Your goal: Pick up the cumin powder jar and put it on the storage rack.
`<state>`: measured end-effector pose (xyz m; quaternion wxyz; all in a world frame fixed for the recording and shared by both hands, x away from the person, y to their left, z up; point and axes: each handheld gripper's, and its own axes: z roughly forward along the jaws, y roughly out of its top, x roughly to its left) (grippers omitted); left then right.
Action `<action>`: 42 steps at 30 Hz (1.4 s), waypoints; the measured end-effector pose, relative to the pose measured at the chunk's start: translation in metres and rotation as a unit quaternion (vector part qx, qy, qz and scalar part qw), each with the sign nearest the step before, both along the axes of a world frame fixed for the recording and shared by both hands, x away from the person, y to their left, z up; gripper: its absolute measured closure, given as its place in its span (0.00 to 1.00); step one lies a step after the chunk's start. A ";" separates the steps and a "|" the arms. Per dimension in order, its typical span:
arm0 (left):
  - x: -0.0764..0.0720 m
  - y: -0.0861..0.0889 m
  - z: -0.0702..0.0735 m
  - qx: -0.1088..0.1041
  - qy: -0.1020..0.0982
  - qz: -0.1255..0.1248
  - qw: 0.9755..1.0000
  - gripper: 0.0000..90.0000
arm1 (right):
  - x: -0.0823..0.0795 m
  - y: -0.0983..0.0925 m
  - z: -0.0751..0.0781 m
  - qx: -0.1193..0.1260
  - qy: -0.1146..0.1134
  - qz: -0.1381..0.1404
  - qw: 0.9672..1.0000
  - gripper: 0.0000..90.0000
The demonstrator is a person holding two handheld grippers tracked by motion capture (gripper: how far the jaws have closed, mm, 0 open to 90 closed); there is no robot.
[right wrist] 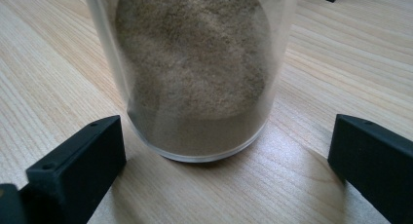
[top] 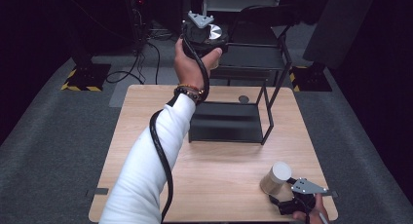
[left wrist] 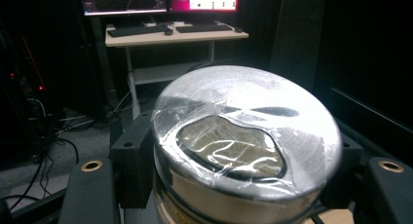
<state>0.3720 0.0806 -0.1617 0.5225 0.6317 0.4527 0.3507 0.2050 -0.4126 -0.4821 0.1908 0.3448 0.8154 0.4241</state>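
Note:
My left gripper [top: 204, 38] is raised high over the far edge of the table, shut on a jar with a shiny metal lid [top: 215, 33]. In the left gripper view the taped lid [left wrist: 243, 117] sits between the two black jaws of the left gripper [left wrist: 243, 173], which press on its sides. It hangs beside the upper tier [top: 253, 56] of a black wire rack. At the near right corner a clear jar of brown powder [top: 275, 177] stands on the table. My right gripper [top: 283, 197] is open just behind it. In the right gripper view the powder jar [right wrist: 195, 63] stands ahead of the right gripper [right wrist: 224, 160], its jaws apart from the glass.
The black rack's lower shelf [top: 226, 121] rests on the far middle of the wooden table [top: 146, 117]. A thick black cable [top: 160, 151] trails along the white sleeve. Behind the table are dark floor, stands and a desk with monitors [left wrist: 160, 0].

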 end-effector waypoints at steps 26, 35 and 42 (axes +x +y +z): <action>0.044 -0.015 -0.004 0.004 -0.001 0.047 0.999 0.35 | 0.000 0.000 0.000 0.000 0.000 -0.002 1.000 0.00; 0.056 -0.013 -0.009 0.003 0.009 0.051 0.999 0.35 | -0.001 0.000 0.000 0.000 0.000 -0.003 1.000 0.00; 0.062 -0.016 -0.013 0.008 0.015 0.049 0.999 0.35 | -0.001 0.001 0.000 0.000 0.000 -0.004 1.000 0.00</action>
